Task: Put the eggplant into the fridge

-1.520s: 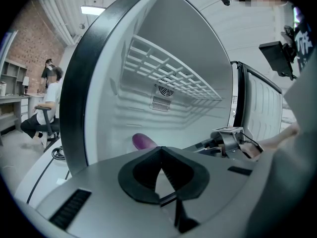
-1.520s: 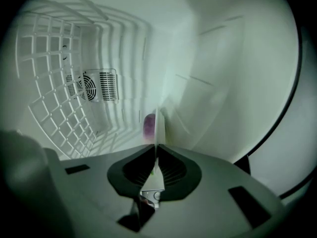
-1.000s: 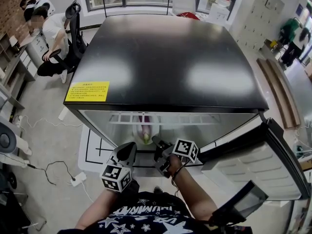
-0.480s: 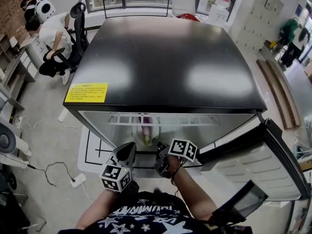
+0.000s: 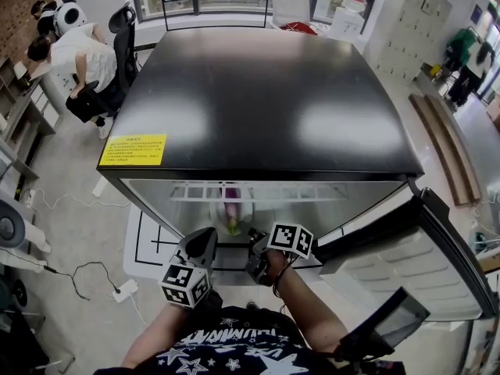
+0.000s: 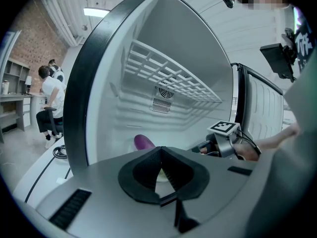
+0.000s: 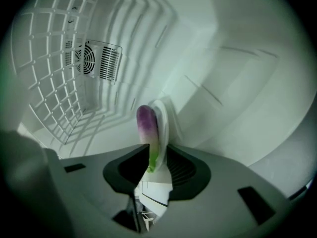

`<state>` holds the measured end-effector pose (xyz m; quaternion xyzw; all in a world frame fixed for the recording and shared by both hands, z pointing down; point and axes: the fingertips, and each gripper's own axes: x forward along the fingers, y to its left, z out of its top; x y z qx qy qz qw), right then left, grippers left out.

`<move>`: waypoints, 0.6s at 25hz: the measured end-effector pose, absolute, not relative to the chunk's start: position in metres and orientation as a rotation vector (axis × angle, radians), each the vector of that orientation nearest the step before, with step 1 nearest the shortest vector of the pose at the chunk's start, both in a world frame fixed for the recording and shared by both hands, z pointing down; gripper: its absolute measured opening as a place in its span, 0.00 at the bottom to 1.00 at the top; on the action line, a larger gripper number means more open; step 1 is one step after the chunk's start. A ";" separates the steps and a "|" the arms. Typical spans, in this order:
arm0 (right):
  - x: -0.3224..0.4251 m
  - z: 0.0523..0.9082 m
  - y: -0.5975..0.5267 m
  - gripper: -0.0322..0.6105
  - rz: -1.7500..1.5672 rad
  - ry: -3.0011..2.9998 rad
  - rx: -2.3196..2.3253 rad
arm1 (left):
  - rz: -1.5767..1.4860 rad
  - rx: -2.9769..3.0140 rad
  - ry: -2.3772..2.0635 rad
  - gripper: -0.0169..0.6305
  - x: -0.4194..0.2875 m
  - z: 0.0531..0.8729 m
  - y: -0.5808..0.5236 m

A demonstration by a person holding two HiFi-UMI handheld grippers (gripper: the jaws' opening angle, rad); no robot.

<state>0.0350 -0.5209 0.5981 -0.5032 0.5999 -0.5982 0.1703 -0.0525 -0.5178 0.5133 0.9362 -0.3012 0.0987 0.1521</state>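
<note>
Two hand-held grippers sit nearest, grey moulded shells with ribbed black pads and marker cubes. The left hand-held gripper [image 5: 205, 239] [image 6: 159, 152] has its pads pressed together at the tips with nothing between them, and its body hides most of what lies behind it in its own view. The right hand-held gripper [image 5: 254, 242] [image 7: 154, 155] [image 6: 205, 148] has its jaws parted at the fridge's opening. The near rim of a white plate [image 7: 162, 120] [image 5: 221, 213] shows in the gap, and whether a pad touches it cannot be made out.

On that glossy plate, inside the fridge [image 5: 266, 100], lies the eggplant [image 5: 231, 205] [image 7: 147, 125] [image 6: 143, 142]. It is smooth and long, with a purple rounded end fading to green nearer the jaws. From the head view only a narrow slice of it shows under the lip.

Above it runs a white wire grid shelf [image 7: 54, 58] [image 6: 168, 73], and a slotted fan vent [image 7: 94, 58] sits on the back wall. The fridge top is flat, black and mirror-glossy with a yellow label [image 5: 133, 149] whose print is too small to read. The door [image 5: 406, 264] swings open at right, cut off by the frame. Far left, a seated person [image 5: 78, 57] bends forward.
</note>
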 end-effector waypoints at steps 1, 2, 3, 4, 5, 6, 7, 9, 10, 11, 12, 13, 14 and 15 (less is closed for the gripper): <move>0.035 0.598 -0.521 0.19 -1.699 1.699 -1.431 | 0.282 2.687 -0.866 0.04 -0.053 0.513 -0.518; 0.036 0.598 -0.520 0.19 -1.699 1.695 -1.433 | 0.281 2.688 -0.868 0.04 -0.053 0.512 -0.518; 0.036 0.598 -0.520 0.19 -1.699 1.693 -1.433 | 0.282 2.689 -0.869 0.04 -0.053 0.511 -0.518; 0.037 0.598 -0.519 0.19 -1.700 1.692 -1.433 | 0.282 2.690 -0.871 0.04 -0.053 0.511 -0.518; 0.037 0.598 -0.519 0.19 -1.702 1.692 -1.432 | 0.283 2.690 -0.871 0.04 -0.053 0.511 -0.517; 0.038 0.598 -0.518 0.19 -1.703 1.691 -1.431 | 0.284 2.690 -0.871 0.04 -0.053 0.511 -0.516; 0.040 0.598 -0.517 0.19 -1.704 1.689 -1.431 | 0.284 2.692 -0.870 0.04 -0.052 0.510 -0.516; 0.042 0.599 -0.515 0.19 -1.705 1.684 -1.429 | 0.284 2.695 -0.870 0.04 -0.051 0.510 -0.514; 0.043 0.599 -0.513 0.19 -1.705 1.682 -1.427 | 0.284 2.696 -0.869 0.04 -0.050 0.510 -0.513; 0.043 0.599 -0.512 0.19 -1.706 1.680 -1.423 | 0.284 2.697 -0.868 0.04 -0.049 0.510 -0.512; 0.044 0.599 -0.511 0.19 -1.705 1.679 -1.419 | 0.285 2.699 -0.867 0.04 -0.048 0.510 -0.512; 0.044 0.598 -0.509 0.19 -1.703 1.679 -1.415 | 0.285 2.701 -0.867 0.04 -0.048 0.510 -0.511; 0.044 0.597 -0.508 0.19 -1.700 1.681 -1.412 | 0.284 2.704 -0.868 0.04 -0.047 0.509 -0.510; 0.044 0.595 -0.507 0.19 -1.697 1.686 -1.409 | 0.282 2.706 -0.870 0.04 -0.047 0.508 -0.510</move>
